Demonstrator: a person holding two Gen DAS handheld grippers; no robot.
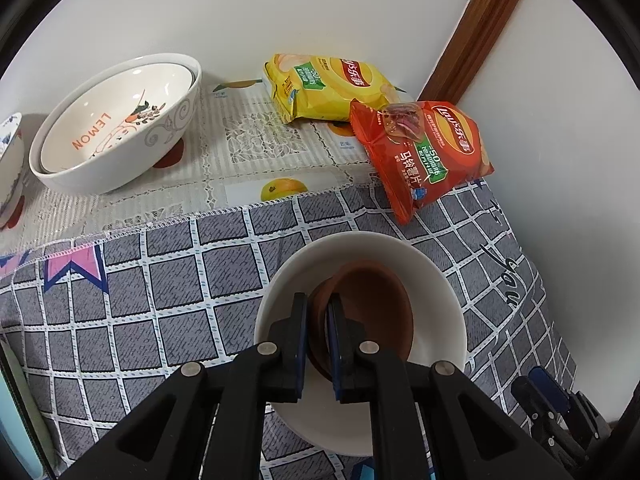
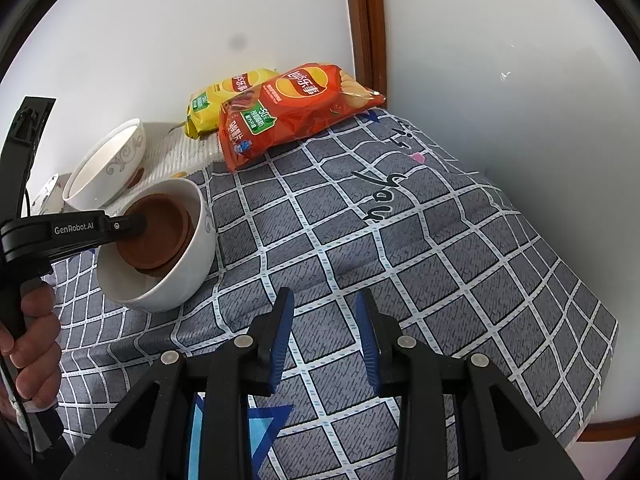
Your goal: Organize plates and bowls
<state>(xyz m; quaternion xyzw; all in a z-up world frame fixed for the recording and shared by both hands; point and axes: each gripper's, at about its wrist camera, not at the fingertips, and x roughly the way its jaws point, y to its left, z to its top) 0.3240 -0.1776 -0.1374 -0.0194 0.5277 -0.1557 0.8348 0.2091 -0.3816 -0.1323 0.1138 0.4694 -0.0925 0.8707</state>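
- The left gripper (image 1: 318, 322) is clamped on the near rim of a brown saucer (image 1: 372, 312), which sits tilted inside a white bowl (image 1: 436, 280) on the grey checked cloth (image 1: 168, 292); one finger is inside the saucer, the other outside it.
- A second brown rim shows under the saucer, so there may be two stacked; I cannot tell for certain.
- In the right wrist view the left gripper (image 2: 136, 224) reaches into the white bowl (image 2: 192, 264) from the left, held by a hand (image 2: 34, 344) at the frame's edge.
- The right gripper (image 2: 325, 320) hangs over bare checked cloth (image 2: 400, 240) with its jaws parted and nothing between them, well apart from the bowl.
- Behind the white bowl, an orange crisp bag (image 1: 424, 156) lies across the seam between the checked cloth and a lace fruit-print cloth (image 1: 248, 140); it is near the bowl's far rim.
- A yellow crisp bag (image 1: 328, 86) lies behind it against the wall, the two bags touching.
- To the left on the lace cloth stands a large swirl-patterned bowl (image 1: 160, 132) with a bowl marked LEMON (image 1: 116, 116) nested inside.
- A blue-patterned bowl (image 1: 10, 160) is cut off by the left edge.
- A brown wooden door frame (image 1: 480, 28) runs up the corner.
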